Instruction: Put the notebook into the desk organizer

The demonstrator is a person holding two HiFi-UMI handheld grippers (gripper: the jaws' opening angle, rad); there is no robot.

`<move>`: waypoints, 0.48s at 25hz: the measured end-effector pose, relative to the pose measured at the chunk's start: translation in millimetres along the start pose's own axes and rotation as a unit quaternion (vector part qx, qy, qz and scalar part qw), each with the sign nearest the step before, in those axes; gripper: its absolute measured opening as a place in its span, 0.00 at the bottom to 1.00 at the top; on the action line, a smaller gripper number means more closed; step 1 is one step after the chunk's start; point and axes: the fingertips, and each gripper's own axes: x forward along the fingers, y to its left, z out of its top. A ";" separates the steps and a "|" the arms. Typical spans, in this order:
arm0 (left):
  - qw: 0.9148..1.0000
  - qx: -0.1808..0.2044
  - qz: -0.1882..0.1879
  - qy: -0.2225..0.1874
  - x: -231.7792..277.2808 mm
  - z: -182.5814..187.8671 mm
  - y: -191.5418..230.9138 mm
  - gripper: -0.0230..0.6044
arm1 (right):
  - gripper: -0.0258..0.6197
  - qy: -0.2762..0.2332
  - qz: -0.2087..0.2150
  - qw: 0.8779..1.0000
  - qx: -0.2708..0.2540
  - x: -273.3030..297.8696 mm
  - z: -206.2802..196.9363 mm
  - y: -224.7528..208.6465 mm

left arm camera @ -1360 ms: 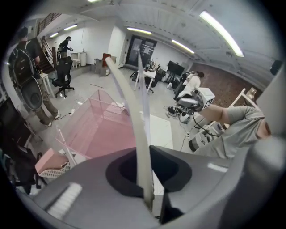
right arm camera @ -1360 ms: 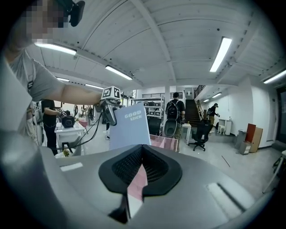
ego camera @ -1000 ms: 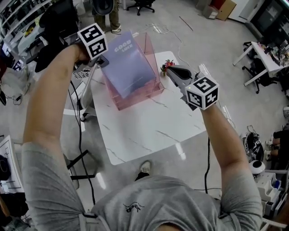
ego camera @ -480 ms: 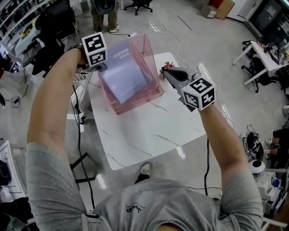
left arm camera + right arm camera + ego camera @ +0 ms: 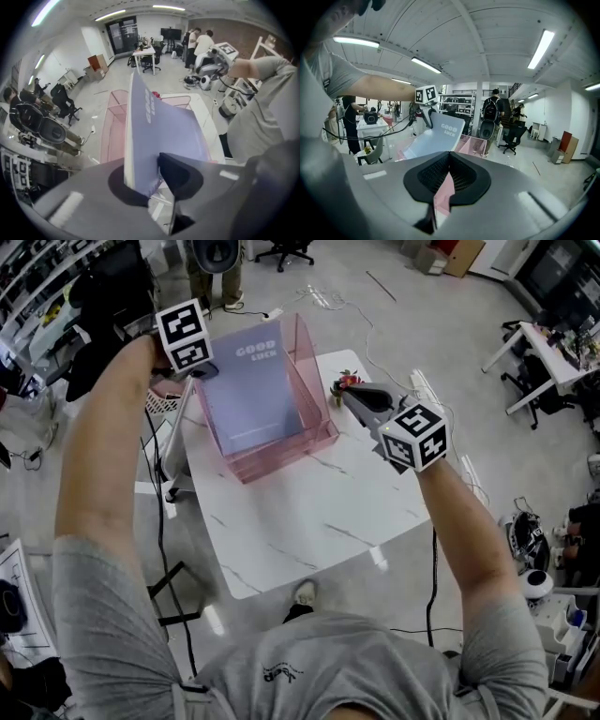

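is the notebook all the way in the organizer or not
Partly in: the notebook has its lower end inside the pink organizer, tilted, its top edge standing above the rim.

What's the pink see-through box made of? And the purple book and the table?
Pink box: likely clear tinted acrylic; the floor shows through its glossy walls. Notebook: probably paper with a matte lilac cover. Table: glossy white, grey-veined marble look; possibly only printed.

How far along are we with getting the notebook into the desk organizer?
Done: the notebook leans inside the pink desk organizer. In hand: the left gripper grips its top corner, jaws having just closed a little further on it; the right gripper pinches the organizer's wall. Left, probably: settle the notebook and release both.
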 end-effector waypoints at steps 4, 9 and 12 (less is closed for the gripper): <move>0.998 -0.025 0.053 0.009 25.8 1.4 21.5 0.26 | 0.04 0.001 -0.002 1.000 -0.007 -0.6 4.4 -0.4; 0.991 -0.044 0.126 0.021 43.4 -3.6 48.5 0.43 | 0.04 0.005 0.003 1.000 -0.012 3.9 1.3 -1.3; 0.984 -0.039 0.172 0.025 48.3 -6.9 57.5 0.60 | 0.04 0.008 0.006 1.000 -0.012 6.7 -1.8 -0.8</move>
